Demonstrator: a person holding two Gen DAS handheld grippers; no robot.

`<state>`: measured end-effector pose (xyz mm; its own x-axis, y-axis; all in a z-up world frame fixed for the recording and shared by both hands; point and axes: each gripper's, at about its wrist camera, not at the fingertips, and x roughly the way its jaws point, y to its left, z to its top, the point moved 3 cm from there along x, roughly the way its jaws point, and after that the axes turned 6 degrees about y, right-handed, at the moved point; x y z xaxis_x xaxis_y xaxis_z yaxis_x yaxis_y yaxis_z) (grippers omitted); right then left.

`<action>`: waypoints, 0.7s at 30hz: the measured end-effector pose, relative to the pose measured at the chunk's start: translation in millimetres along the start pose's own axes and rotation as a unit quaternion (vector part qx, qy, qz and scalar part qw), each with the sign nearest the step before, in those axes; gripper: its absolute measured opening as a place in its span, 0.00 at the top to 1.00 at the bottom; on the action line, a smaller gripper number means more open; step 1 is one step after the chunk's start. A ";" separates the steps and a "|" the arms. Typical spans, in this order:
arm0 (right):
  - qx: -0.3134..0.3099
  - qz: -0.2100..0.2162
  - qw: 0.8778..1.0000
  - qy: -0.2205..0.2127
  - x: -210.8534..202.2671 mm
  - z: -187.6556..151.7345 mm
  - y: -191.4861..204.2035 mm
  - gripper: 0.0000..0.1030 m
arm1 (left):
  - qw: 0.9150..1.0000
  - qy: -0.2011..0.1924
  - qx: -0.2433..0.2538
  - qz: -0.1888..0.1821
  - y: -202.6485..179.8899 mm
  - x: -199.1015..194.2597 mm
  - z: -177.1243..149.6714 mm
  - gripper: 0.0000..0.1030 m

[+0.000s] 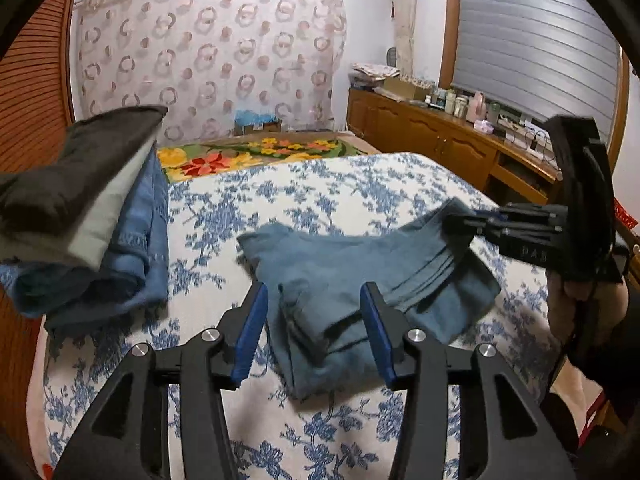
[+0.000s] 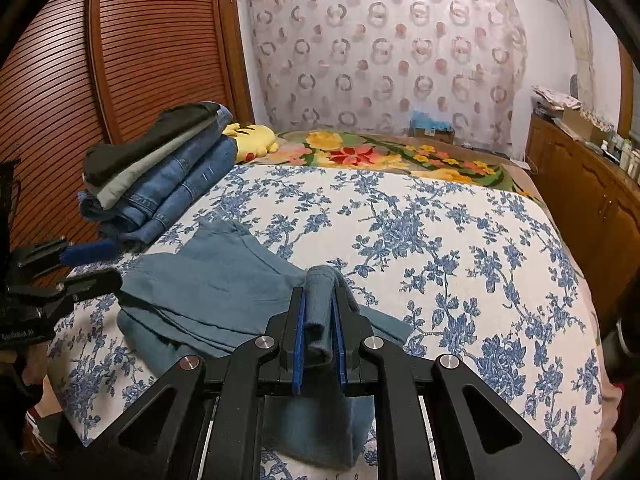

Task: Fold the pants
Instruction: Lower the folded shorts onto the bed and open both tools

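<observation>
Two grippers work over one pair of teal pants [image 1: 360, 276] lying partly folded on the blue-flowered bedspread [image 1: 328, 184]. The left gripper [image 1: 316, 336] has its jaws spread wide apart, holding nothing; the near folded end of the pants sits between and just beyond the two blue pads, toward 12 o'clock from them. The right gripper [image 2: 320, 336] has its jaws closed tight on a bunched edge of the pants [image 2: 224, 292], which stands up between the pads, while the remaining cloth spreads away toward 10 o'clock in the right wrist view. In the left wrist view that same gripper [image 1: 456, 220] pinches the pants' far corner at 2 o'clock. A stack of folded clothes [image 2: 160, 172] rests on the bedspread [image 2: 440, 240] at 10 o'clock, well apart from the pants.
</observation>
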<state>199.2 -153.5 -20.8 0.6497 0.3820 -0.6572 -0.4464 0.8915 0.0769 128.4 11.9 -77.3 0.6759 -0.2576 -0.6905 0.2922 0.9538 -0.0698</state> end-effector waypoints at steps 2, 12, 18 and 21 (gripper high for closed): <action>0.003 0.002 1.000 0.001 2.6 0.7 -0.9 0.88 | 1.000 0.007 0.001 -0.002 0.8 2.6 -5.1 0.53; 0.003 -0.015 1.000 0.013 3.0 -3.7 -3.2 0.68 | 0.999 0.046 0.006 0.004 4.6 14.1 -24.6 0.53; 0.008 -0.017 1.000 0.005 -17.4 -9.8 -9.7 0.59 | 0.999 0.053 0.004 0.004 4.9 14.9 -31.3 0.53; 0.008 -0.008 1.000 0.008 -27.2 -20.7 -10.8 0.59 | 0.999 0.054 0.004 0.005 3.6 14.2 -33.5 0.53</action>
<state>173.6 -178.5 -19.3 0.6465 0.3638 -0.6706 -0.4265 0.9011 0.0777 116.4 16.9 -111.6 0.6019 -0.2295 -0.7649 0.2912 0.9549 -0.0574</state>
